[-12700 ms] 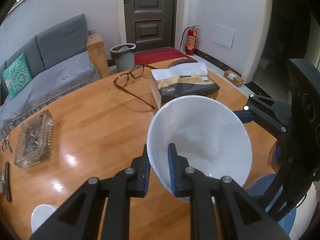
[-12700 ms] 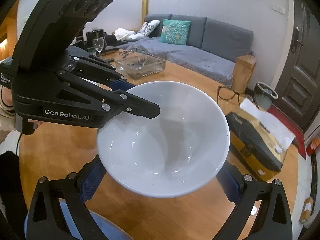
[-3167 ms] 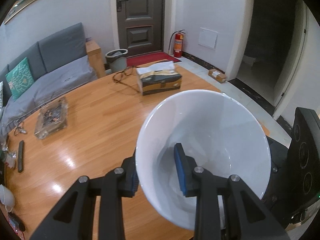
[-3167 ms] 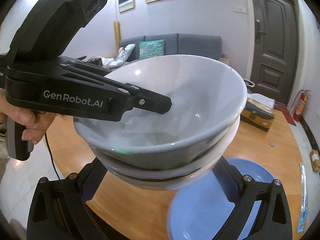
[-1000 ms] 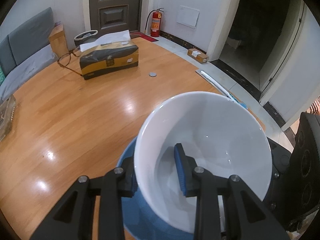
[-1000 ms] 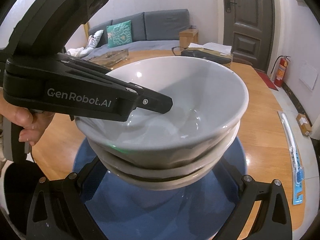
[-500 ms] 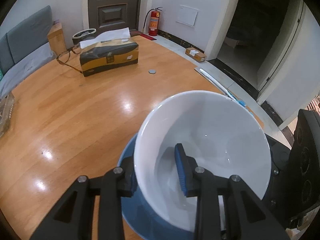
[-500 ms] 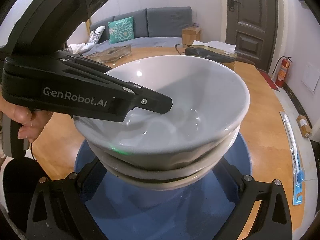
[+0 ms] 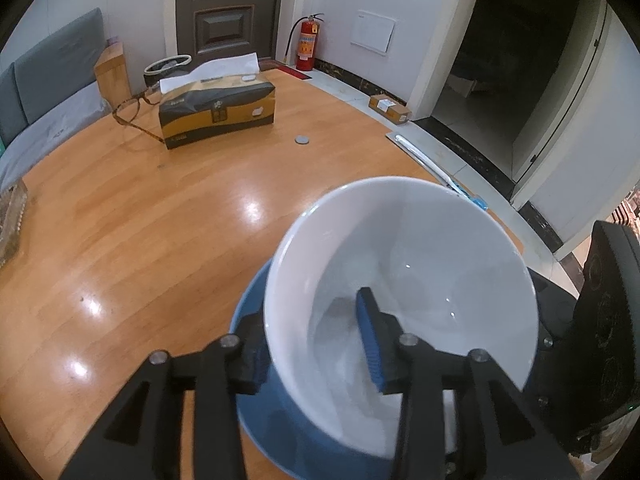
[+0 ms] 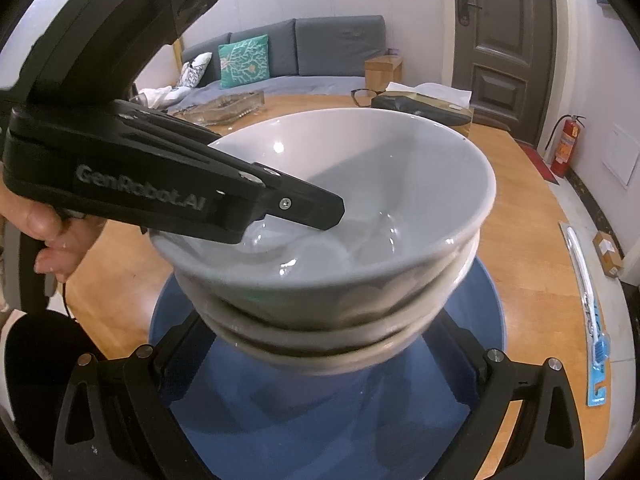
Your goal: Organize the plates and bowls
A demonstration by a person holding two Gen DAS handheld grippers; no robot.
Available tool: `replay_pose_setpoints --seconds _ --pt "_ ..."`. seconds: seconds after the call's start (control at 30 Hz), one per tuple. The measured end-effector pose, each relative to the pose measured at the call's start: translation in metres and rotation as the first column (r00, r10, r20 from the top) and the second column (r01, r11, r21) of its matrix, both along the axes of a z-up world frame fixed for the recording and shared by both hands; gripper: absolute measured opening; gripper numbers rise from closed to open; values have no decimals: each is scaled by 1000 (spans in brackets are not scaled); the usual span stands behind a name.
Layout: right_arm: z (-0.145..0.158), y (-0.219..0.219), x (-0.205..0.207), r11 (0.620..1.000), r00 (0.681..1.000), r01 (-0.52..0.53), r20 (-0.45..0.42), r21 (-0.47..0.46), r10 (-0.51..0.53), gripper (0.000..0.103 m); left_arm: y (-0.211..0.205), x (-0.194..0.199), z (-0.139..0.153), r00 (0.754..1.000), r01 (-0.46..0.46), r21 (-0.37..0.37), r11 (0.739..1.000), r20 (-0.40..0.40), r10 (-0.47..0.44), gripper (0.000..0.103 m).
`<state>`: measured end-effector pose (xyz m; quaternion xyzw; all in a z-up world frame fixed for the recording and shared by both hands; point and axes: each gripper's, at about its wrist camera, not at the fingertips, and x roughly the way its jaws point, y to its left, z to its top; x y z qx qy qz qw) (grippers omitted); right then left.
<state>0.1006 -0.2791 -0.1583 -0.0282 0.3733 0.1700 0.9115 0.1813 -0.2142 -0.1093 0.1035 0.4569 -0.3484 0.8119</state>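
Item: stacked white bowls [image 10: 332, 240], two or three nested, over a blue plate [image 10: 486, 312] on the wooden worktop [image 9: 140, 220]. Whether the lowest bowl's foot touches the plate cannot be told.

Left tool [image 9: 316, 344]: jaws closed on the near rim of the top bowl [image 9: 400, 280], one blue pad [image 9: 370, 344] inside the wall, the other outside; it enters the right wrist view from 9 o'clock.

Right tool [image 10: 320, 364]: jaws spread wide, flanking the lower part of the stack at 7 and 5 o'clock. Contact with the bowl walls cannot be confirmed, so its grip is undetermined.

Step in hand, judged: seating the stack centrally on the plate. Recommended handling: keep the stack level, lower it straight, and let the foot settle before easing the left pads off the rim; withdraw that tool upward and back so the inner finger does not drag the top bowl. Glazed surfaces likely slide, so release gently.

Other contents, left wrist view: tissue box [image 9: 218, 114] at 11 o'clock, glasses [image 9: 136, 114] beside it, a coin [image 9: 302, 139] nearer centre.

Not legible: the plate's near edge is cut off by the tools; the bowl count is uncertain.
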Motion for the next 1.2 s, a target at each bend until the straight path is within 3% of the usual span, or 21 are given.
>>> replay_pose_setpoints --seconds 0.17,0.4,0.47,0.6,0.73,0.87,1.03,1.2 --pt "-3 -1 -3 1000 1000 -4 -5 -4 4 97 6 -5 5 1000 -9 8 1000 18 8 48" --pt "2 -6 -8 1000 1000 24 7 15 -24 97 23 -14 17 999 -40 -9 999 34 40 51" --pt "3 -7 -10 999 999 34 9 3 -34 98 30 -22 24 998 -40 -26 999 46 41 61" --pt "12 -8 -20 998 998 56 26 -11 -55 98 41 -36 37 997 -44 -41 998 69 47 66" --pt "22 -9 -30 995 994 97 45 -35 -96 98 51 -52 46 993 -63 -43 997 98 67 80" --pt "32 -13 -44 992 991 118 64 -37 -116 102 64 -68 55 989 -88 -46 995 116 93 87" --pt "46 -20 -59 988 985 148 96 -51 -142 102 82 -85 64 970 -175 -29 984 169 177 93" --pt "62 -34 -65 974 970 215 131 -72 -205 102 106 -95 71 932 -293 -54 955 204 298 94"
